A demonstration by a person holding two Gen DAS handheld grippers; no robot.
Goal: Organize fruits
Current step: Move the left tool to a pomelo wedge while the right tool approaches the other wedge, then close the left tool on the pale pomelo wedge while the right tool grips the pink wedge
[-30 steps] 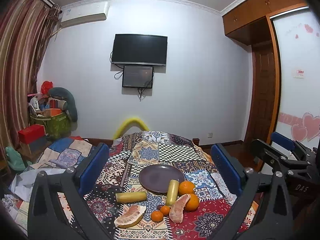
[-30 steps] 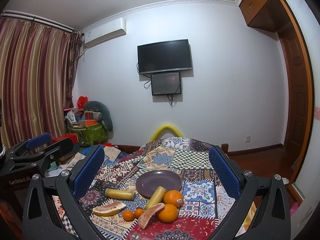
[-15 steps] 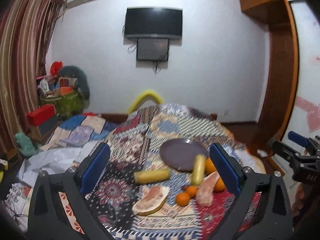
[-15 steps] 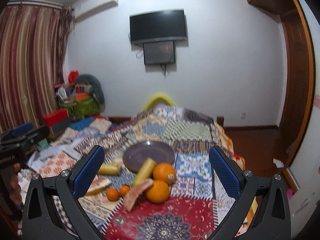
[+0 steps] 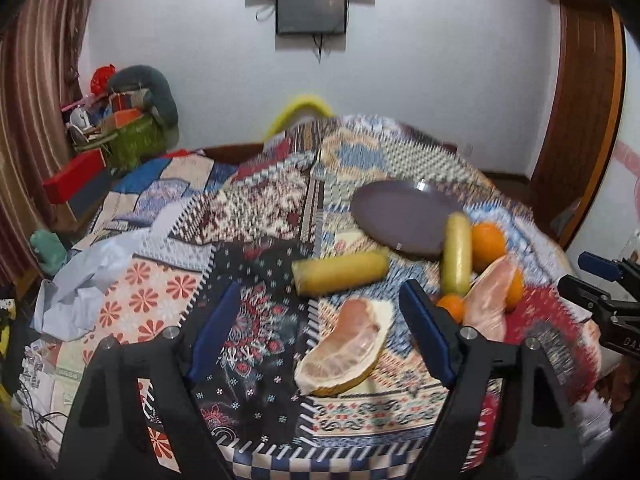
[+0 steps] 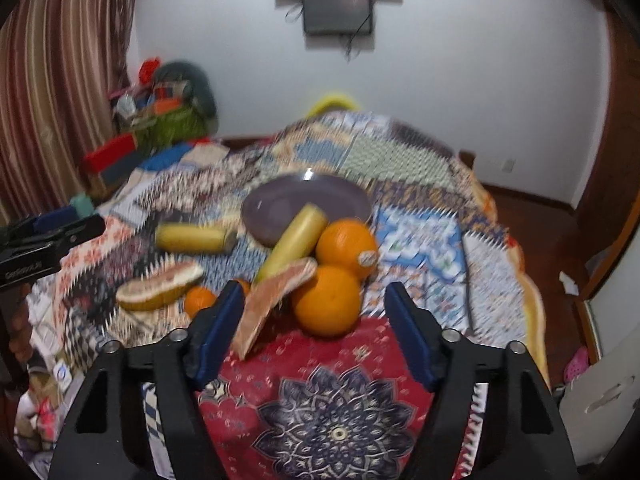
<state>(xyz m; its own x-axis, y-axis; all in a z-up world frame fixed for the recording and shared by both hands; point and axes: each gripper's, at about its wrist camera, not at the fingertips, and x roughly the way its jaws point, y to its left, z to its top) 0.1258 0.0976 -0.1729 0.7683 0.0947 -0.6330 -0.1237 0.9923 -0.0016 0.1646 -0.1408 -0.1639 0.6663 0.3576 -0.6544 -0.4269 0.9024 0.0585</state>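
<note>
A purple plate lies on the patchwork cloth. Fruit lies around its near rim: two banana pieces, two pomelo wedges, two large oranges and small tangerines. My left gripper is open above the cloth, the near pomelo wedge between its fingers' lines. My right gripper is open, just short of the near large orange and the second pomelo wedge. Both are empty.
The cloth-covered table drops off at the right to a wooden floor. Crumpled paper and piled boxes and bags are at the left. A wall with screens stands behind.
Both grippers have moved forward and tilted down toward the fruit; the fruit now looms larger and lies close to the fingertips. Jaws stay open.
</note>
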